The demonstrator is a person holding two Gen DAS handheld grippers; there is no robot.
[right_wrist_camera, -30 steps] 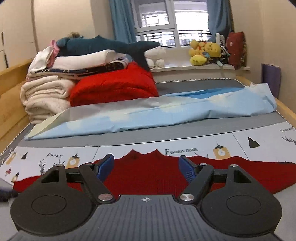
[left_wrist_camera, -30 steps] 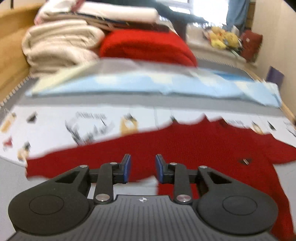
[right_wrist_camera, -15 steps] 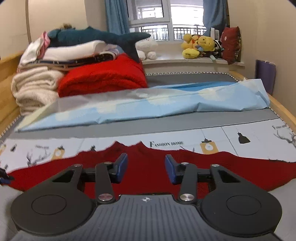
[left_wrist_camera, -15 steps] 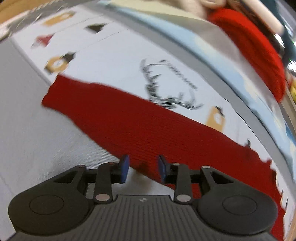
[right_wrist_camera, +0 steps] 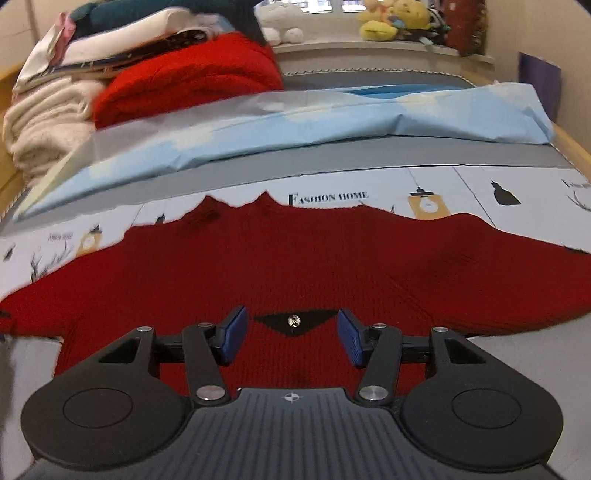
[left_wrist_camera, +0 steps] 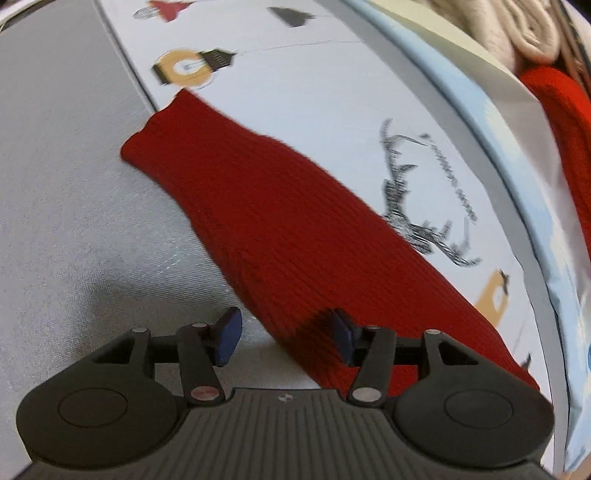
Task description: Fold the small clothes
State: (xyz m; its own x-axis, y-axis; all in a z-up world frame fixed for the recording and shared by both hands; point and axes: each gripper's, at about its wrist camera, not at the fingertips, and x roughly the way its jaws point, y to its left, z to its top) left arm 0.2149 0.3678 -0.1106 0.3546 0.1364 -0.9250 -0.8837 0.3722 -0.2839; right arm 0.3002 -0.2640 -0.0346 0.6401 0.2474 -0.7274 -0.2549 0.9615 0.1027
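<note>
A small red knit sweater (right_wrist_camera: 295,266) lies spread flat on the bed, with a black patch (right_wrist_camera: 293,320) on its chest. In the left wrist view its left sleeve (left_wrist_camera: 280,229) runs diagonally from the cuff at upper left down to the gripper. My left gripper (left_wrist_camera: 286,339) is open and empty, low over the sleeve's near edge, the right pad (left_wrist_camera: 343,341) above the knit. My right gripper (right_wrist_camera: 291,338) is open and empty over the sweater's chest, the jaws either side of the black patch.
The bed has a grey sheet (left_wrist_camera: 62,221) and a white printed cloth (right_wrist_camera: 480,192) under the sweater. A light blue pillowcase (right_wrist_camera: 314,122) lies behind it. Folded blankets (right_wrist_camera: 44,118), a red blanket (right_wrist_camera: 192,81) and plush toys (right_wrist_camera: 391,18) are at the back.
My left gripper swung left and down along the sleeve toward the cuff and opened wider. My right gripper moved forward and lower over the sweater's chest; its jaws narrowed, then widened again.
</note>
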